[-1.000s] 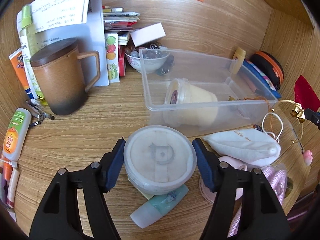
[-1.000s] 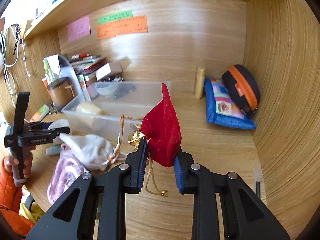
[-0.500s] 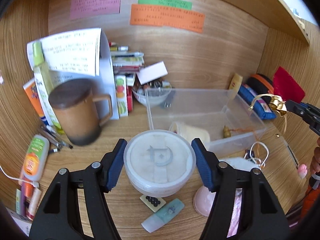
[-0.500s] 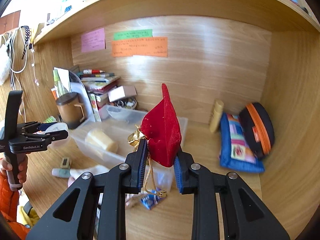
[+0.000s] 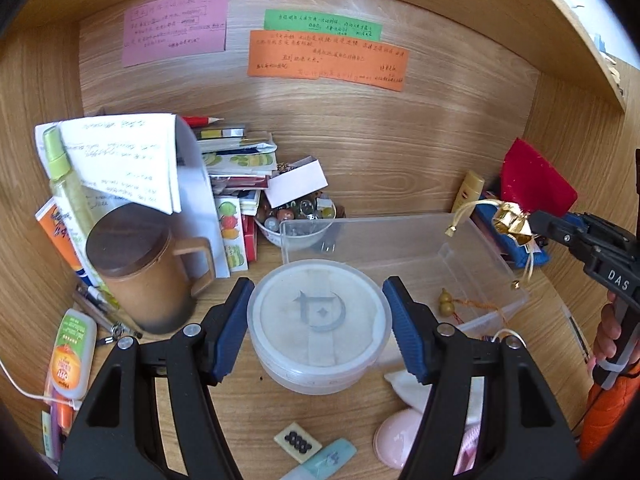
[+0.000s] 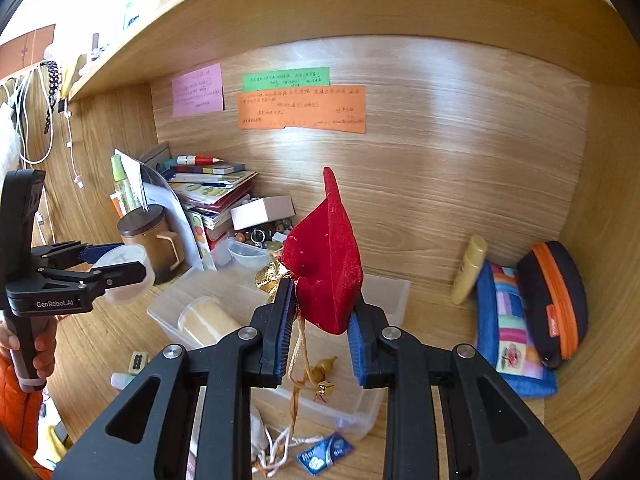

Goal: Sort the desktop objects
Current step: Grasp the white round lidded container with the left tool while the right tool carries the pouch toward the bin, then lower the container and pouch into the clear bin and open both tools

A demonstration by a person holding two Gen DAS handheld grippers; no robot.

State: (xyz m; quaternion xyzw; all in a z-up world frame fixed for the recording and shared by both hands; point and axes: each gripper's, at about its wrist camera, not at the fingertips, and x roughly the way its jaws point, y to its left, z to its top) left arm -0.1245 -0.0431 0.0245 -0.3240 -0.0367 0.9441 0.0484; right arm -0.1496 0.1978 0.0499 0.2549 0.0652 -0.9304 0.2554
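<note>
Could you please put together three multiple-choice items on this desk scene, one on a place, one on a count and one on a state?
1. Where is the cream-coloured cup lying?
A. inside the clear bin
B. on the book stack
C. beside the blue pouch

2. How many paper notes are stuck on the back wall?
A. one
B. three
C. five

3. What are the right tongs doing?
A. hanging open
B. shut on the red velvet pouch
C. shut on the brown mug

Answers:
1. A, the cream-coloured cup lies on its side in the clear bin.
2. B, the pink note, green note and orange note.
3. B, the right tongs pinch the red velvet pouch.
</note>
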